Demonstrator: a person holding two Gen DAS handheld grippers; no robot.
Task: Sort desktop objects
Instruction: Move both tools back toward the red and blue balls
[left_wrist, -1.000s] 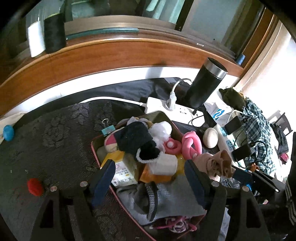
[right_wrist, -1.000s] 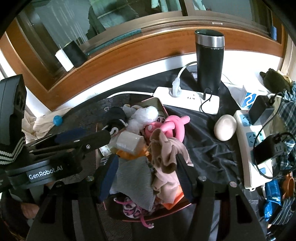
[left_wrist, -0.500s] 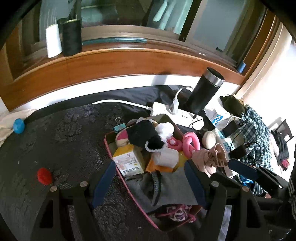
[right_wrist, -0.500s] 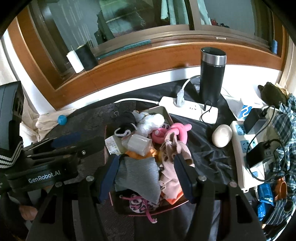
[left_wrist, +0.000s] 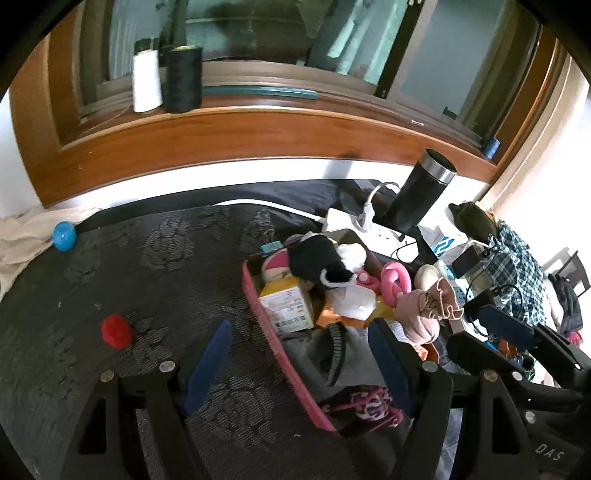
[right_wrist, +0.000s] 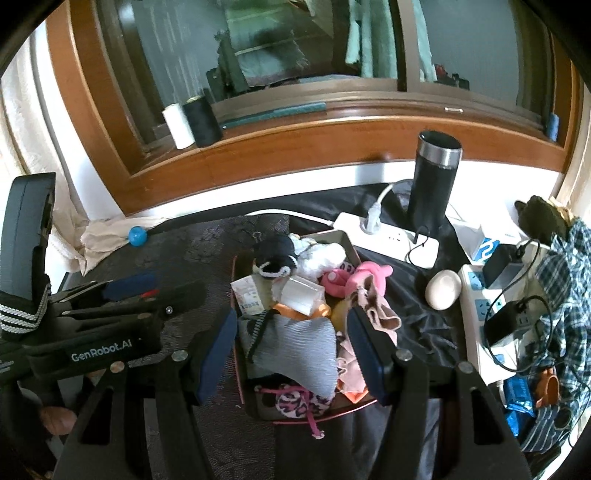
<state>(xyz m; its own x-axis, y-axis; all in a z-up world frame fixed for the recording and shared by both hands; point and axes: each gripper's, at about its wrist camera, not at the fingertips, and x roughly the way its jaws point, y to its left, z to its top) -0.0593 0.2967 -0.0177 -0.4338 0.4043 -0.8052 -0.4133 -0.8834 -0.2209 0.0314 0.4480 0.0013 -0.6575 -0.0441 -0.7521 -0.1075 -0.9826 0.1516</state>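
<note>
A pink-rimmed box (left_wrist: 273, 343) stands on the dark patterned tablecloth, heaped with small things: a black and white plush (left_wrist: 314, 258), a yellow and white carton (left_wrist: 286, 302), a pink looped toy (left_wrist: 393, 280), a pink cloth (left_wrist: 424, 310) and a grey cloth (right_wrist: 295, 339). My left gripper (left_wrist: 299, 354) hangs open above the box's near left side, holding nothing. My right gripper (right_wrist: 291, 350) is open over the near end of the box (right_wrist: 332, 410), also holding nothing. A red pompom (left_wrist: 116, 330) and a blue ball (left_wrist: 64, 236) lie loose on the cloth to the left.
Behind the box are a white power strip (right_wrist: 391, 236) and a black tumbler (right_wrist: 434, 184). A white egg-shaped object (right_wrist: 443, 293), a second power strip with chargers (right_wrist: 491, 310) and checked fabric (right_wrist: 565, 295) crowd the right. Thread spools (left_wrist: 166, 83) stand on the wooden sill.
Both grippers have drawn back and risen from the box, which now looks smaller and farther. More of the cloth at the left shows. Both jaws kept their width.
</note>
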